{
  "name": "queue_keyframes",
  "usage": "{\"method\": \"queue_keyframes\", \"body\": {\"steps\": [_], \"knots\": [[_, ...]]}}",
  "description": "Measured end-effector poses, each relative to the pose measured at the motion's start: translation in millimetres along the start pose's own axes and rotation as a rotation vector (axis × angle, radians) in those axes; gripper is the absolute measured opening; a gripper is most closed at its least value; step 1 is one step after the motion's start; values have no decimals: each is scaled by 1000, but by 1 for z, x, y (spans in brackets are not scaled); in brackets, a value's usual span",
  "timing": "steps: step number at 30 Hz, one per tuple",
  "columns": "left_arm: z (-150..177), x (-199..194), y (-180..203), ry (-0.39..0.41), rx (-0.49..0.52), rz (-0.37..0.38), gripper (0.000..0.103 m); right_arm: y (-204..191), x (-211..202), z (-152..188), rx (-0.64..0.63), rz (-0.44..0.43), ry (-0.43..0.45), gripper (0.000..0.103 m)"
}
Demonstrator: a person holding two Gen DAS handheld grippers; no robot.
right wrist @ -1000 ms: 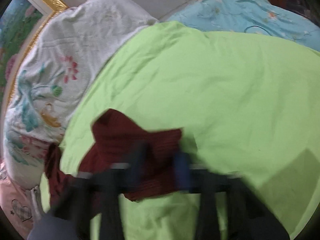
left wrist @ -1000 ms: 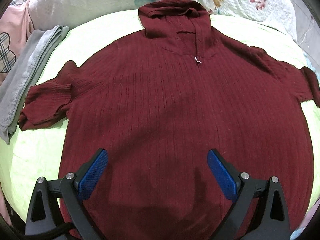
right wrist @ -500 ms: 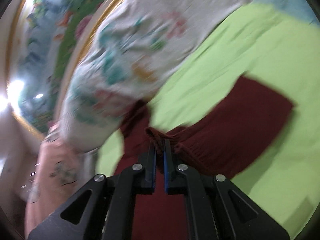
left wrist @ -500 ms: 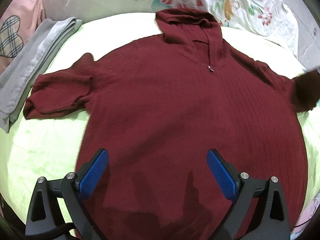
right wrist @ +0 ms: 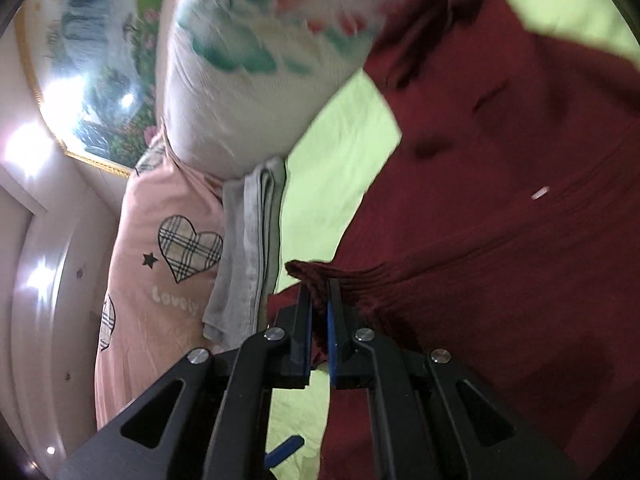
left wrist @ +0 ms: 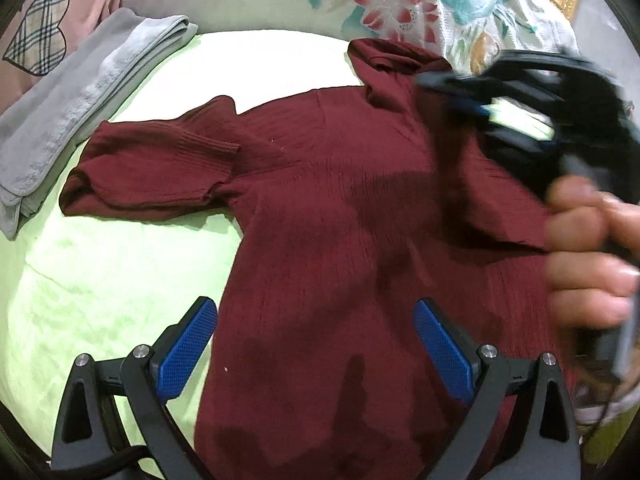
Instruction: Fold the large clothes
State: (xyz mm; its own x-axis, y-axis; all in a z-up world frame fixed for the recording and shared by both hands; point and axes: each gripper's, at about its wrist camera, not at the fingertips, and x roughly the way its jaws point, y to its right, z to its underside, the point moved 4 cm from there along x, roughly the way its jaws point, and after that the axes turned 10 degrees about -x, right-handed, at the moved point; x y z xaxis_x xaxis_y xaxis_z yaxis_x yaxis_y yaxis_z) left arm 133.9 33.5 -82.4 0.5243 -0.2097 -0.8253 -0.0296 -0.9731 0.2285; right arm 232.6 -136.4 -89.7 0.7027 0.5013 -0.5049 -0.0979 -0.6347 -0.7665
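A dark red ribbed sweater lies flat on the light green bedsheet, collar toward the pillows, its left sleeve folded beside the body. My left gripper is open and empty, hovering over the sweater's lower body. My right gripper is shut on the sweater's right sleeve cuff and holds it lifted over the sweater's body. In the left wrist view the right gripper appears blurred at the upper right, held by a hand, with the sleeve draped across the chest.
A folded grey garment lies at the sheet's left edge, also seen in the right wrist view. A pink pillow with a plaid heart and a floral white pillow sit at the head of the bed.
My right gripper has carried the right sleeve up and inward across the sweater's chest, coming into the left wrist view. My left gripper has shifted left and stays open.
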Motion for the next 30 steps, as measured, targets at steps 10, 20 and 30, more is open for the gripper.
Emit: {"method": "queue_keyframes", "body": {"steps": [10, 20, 30], "knots": [[-24, 17, -18, -9, -45, 25, 93, 9, 69, 4, -12, -19, -148, 30], [-58, 45, 7, -26, -42, 114, 88, 13, -35, -12, -99, 76, 38, 57], [-74, 88, 23, -29, -10, 78, 5, 64, -177, 19, 16, 254, 267, 57]]}}
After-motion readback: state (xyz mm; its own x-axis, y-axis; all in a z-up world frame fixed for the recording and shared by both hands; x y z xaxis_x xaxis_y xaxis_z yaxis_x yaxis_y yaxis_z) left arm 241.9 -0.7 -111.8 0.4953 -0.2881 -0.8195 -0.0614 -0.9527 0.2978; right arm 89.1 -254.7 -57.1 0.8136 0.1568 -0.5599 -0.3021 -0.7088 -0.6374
